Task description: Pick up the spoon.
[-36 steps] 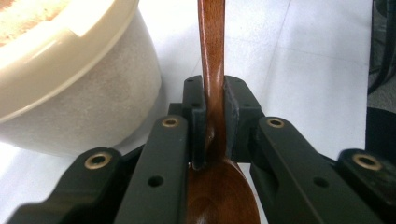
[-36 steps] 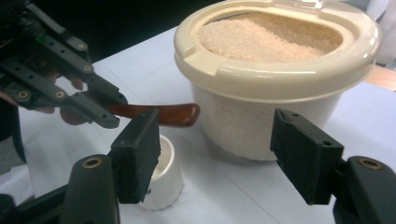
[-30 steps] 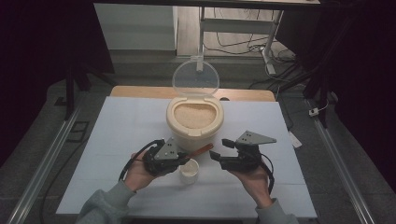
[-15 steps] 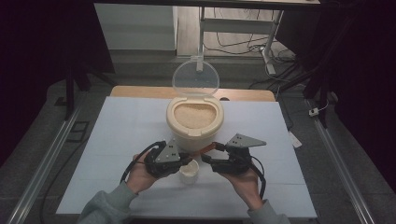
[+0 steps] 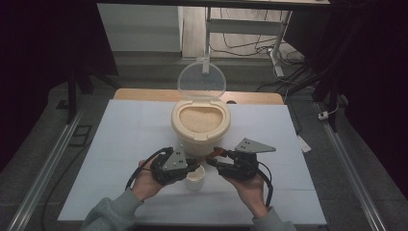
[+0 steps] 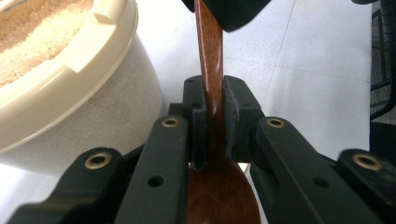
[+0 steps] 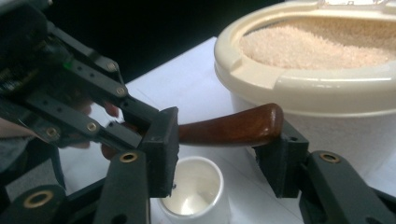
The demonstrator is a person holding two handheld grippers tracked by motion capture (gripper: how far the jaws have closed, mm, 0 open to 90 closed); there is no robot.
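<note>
Near the counter's front edge, above the small white cup [image 7: 194, 193], the left claw [image 6: 214, 112] is clamped on the wooden spoon [image 7: 231, 126] just above its bowl. The right claw [image 7: 224, 154] stands agape around the handle end. Judging this a handover, close the right claw squarely on the handle before the left releases, clear of the rice container [image 5: 200, 126].

This looks like a lab or test room set up for recording, not a home kitchen. A white table [image 5: 120, 144] with a wooden strip at its far edge stands on a grey carpeted floor [image 5: 43, 144], with metal rails [image 5: 43, 163] running along the floor on both sides. Beyond it sits a desk frame [image 5: 240, 24] on metal legs, with loose cables [image 5: 250, 48] lying beneath it and a plug on a lead [image 5: 323, 115] at the right. The surroundings are dark, with lighting falling mainly on the table.
</note>
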